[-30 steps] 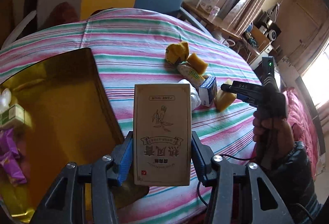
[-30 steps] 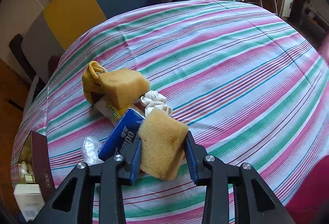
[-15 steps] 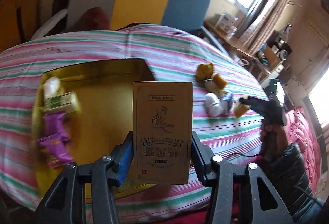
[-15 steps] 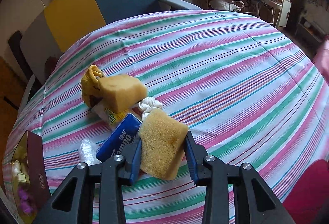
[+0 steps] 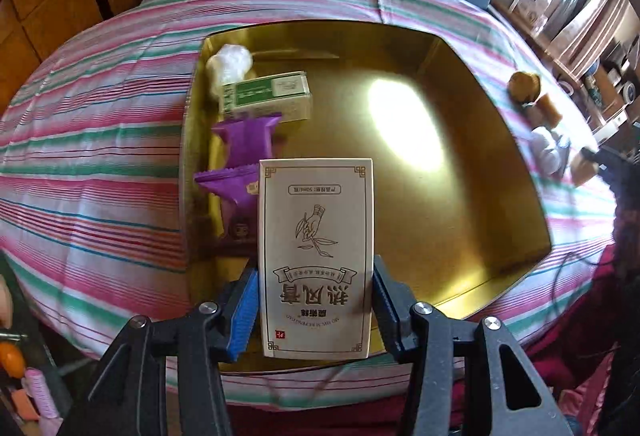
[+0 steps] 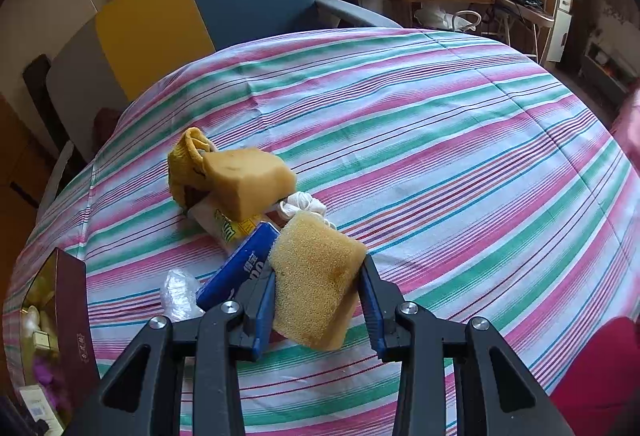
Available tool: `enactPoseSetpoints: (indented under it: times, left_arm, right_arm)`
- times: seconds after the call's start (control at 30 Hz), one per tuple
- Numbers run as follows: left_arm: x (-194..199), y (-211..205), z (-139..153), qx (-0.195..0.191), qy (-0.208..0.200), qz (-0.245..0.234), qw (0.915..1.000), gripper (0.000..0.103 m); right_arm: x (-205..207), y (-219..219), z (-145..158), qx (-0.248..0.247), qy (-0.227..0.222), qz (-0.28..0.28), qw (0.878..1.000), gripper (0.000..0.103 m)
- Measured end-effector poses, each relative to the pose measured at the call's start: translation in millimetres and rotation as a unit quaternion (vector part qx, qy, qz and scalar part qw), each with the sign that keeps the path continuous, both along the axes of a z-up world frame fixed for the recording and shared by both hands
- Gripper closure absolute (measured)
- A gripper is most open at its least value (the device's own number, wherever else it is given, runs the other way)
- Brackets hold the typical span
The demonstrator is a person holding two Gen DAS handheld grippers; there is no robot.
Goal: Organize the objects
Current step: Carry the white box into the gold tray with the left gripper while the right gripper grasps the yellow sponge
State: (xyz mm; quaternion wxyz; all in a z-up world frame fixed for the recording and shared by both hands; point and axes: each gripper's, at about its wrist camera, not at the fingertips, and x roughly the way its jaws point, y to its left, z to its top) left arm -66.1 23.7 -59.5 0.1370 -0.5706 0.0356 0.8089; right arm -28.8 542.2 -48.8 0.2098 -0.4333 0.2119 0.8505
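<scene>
Holding a tall beige carton (image 5: 316, 260) by its two long sides, the left gripper (image 5: 314, 312) hangs over the near edge of the gold tray (image 5: 516, 139), pointed steeply down. Its jaws are clamped on the carton's lower part, so most of the box sticks out ahead of the pads, probably to let the free end go down into the tray first.

Along the tray's left wall lie a white crumpled wad (image 5: 231, 61) in the far-left corner, a green-and-cream box (image 5: 266, 95) just beside it, and purple packets (image 5: 240, 171) nearer the camera. Packing things against that wall leaves the middle and right of the tray bare, and the carton now sits over that open floor, next to the purple packets; that looks like the likely spot for it.

At the right, the right gripper (image 6: 318, 300) has its jaws squeezed on a yellow sponge (image 6: 314, 284), pinched across its narrow width. Whether the sponge is clear of the striped cloth (image 6: 440, 155) I cannot tell. Just behind it sits the unsorted pile, near the middle of the table: a blue tissue pack (image 6: 240, 268), a second sponge (image 6: 248, 179) leaning on a yellow cloth (image 6: 186, 159), a white wrapped item with green print (image 6: 222, 226), a white knotted piece (image 6: 302, 205) and clear plastic (image 6: 178, 292). The tray's dark outer wall (image 6: 72, 300) shows at the left edge, well apart from the pile, so the sponge has some way to travel.
</scene>
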Motion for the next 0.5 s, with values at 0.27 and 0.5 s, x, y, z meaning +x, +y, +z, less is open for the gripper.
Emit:
enactPoseSetpoints:
  times: [0.27, 0.5]
  left_arm:
    - [-9, 17, -22, -0.012, -0.008, 0.000, 0.9999, 0.049]
    - [-2, 14, -21, -0.008, 0.018, 0.017, 0.9997, 0.047]
  right_arm:
    - [0, -1, 1, 0.007, -0.002, -0.001, 1.000, 0.065]
    - [-1, -2, -1, 0.010, -0.007, 0.000, 1.000, 0.065]
